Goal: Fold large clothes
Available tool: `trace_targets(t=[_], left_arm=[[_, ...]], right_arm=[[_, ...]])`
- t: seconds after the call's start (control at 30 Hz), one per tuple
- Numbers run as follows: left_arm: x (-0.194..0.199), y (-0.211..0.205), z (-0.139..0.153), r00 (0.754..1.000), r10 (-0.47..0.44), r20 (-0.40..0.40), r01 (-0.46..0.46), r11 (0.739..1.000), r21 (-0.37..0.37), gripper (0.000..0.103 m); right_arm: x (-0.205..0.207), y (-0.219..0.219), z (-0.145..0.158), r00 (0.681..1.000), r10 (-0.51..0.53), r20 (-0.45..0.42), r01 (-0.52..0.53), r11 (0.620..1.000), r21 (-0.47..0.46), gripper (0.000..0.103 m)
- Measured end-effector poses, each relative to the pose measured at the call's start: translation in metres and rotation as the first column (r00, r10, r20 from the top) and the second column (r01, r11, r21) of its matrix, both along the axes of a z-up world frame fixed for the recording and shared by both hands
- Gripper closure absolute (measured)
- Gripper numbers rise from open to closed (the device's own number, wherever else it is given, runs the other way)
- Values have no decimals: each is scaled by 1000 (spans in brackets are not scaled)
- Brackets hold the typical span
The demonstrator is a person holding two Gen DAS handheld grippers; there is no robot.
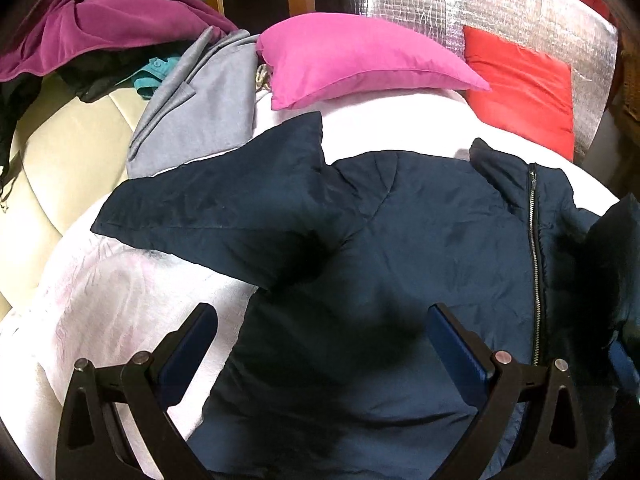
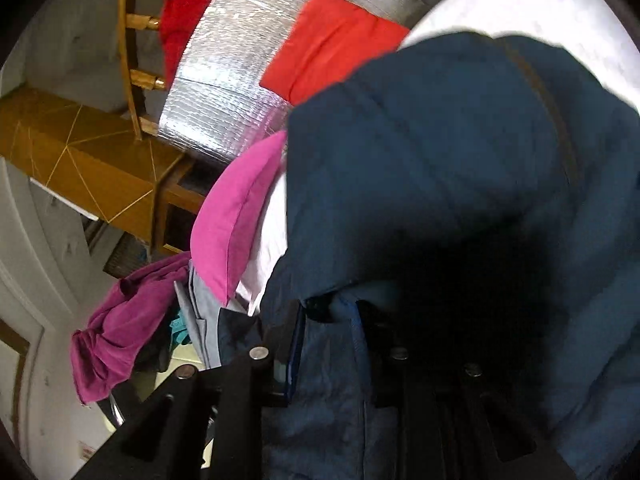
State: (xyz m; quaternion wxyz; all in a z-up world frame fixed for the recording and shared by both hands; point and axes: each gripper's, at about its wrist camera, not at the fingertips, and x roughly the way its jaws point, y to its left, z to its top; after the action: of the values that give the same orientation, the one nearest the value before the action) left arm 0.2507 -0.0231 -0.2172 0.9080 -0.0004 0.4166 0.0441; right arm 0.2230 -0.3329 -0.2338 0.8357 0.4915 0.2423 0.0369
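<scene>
fingers of the left gripper (image 1: 322,320) stand wide apart over the navy jacket (image 1: 400,248), nothing pinched between their blue pads; the right gripper (image 2: 332,320) has navy cloth bunched between its narrowly parted fingers, though shadow hides whether the pads press on it, so i cannot tell if it grips; the jacket lies spread on a white sheet (image 1: 120,300), one sleeve flung out sideways, zipper (image 1: 534,248) running down the front; beyond the collar sit a pink pillow (image 1: 360,60) and a red pillow (image 1: 520,88) against a silver foil panel (image 1: 440,8); a grey garment (image 1: 200,108) and a magenta one (image 1: 100,20) are heaped off to the side.
</scene>
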Motion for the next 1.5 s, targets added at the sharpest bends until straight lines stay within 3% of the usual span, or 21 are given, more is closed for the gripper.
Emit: trace_targets(t=[0.03,0.07,0.13,0.27,0.43,0.5,0.63,0.73,0.83,0.9,0.97,1.07,1.2,1.33,1.4,1.5], left_arm=[[1,1,0,1000,0,-4,0,1000,-1,0],[1,1,-1,1000,0,-7,0,1000,-1,0],[2,1,-2,1000,-3,-13,3,1000,-3,0],[1,-4,-3,1000,-21,-12,21,1000,-1,0],[-5,-25,-3,996,-90,12,90,996,28,0],[-9,-35,-2,992,-122,24,121,992,38,0],[-17,-52,2,982,-180,58,176,982,60,0],[-24,-63,4,973,-215,90,206,974,95,0],[-27,-72,6,966,-235,108,221,968,121,0],[-26,-78,8,962,-248,117,234,965,122,0],[-28,-84,10,953,-273,129,258,958,124,0],[-36,-95,18,934,-320,158,300,944,139,0],[-44,-116,34,899,-393,195,374,919,128,0],[-39,-151,39,868,-465,173,435,881,187,0],[-38,-166,42,853,-489,181,457,869,190,0],[-34,-185,39,855,-489,171,447,863,235,0]], right_arm=[[-7,-3,-4,1000,-9,-4,9,1000,12,65],[-14,-9,-5,1000,-17,-6,17,999,29,47],[-26,-19,-9,999,-33,17,31,997,75,22],[-47,-36,-7,994,-75,74,67,993,97,23],[-76,-78,-15,974,-203,99,183,967,178,37],[-80,-89,-24,970,-234,69,216,955,204,43],[-79,-101,-50,967,-255,-1,247,936,252,78],[-78,-98,-44,966,-256,-38,259,948,184,80],[-62,-89,-29,957,-241,-159,249,968,29,83],[-48,-83,-16,946,-214,-242,195,976,-101,84],[-38,-80,-8,931,-197,-306,148,973,-174,87],[-31,-84,-7,920,-173,-352,122,979,-161,87],[-33,-93,-9,928,-130,-348,94,988,-120,90],[-40,-105,-17,938,-82,-338,58,995,-80,102],[-40,-111,-23,941,-55,-334,38,998,-57,102],[-38,-110,-24,935,-38,-353,18,998,-57,102]])
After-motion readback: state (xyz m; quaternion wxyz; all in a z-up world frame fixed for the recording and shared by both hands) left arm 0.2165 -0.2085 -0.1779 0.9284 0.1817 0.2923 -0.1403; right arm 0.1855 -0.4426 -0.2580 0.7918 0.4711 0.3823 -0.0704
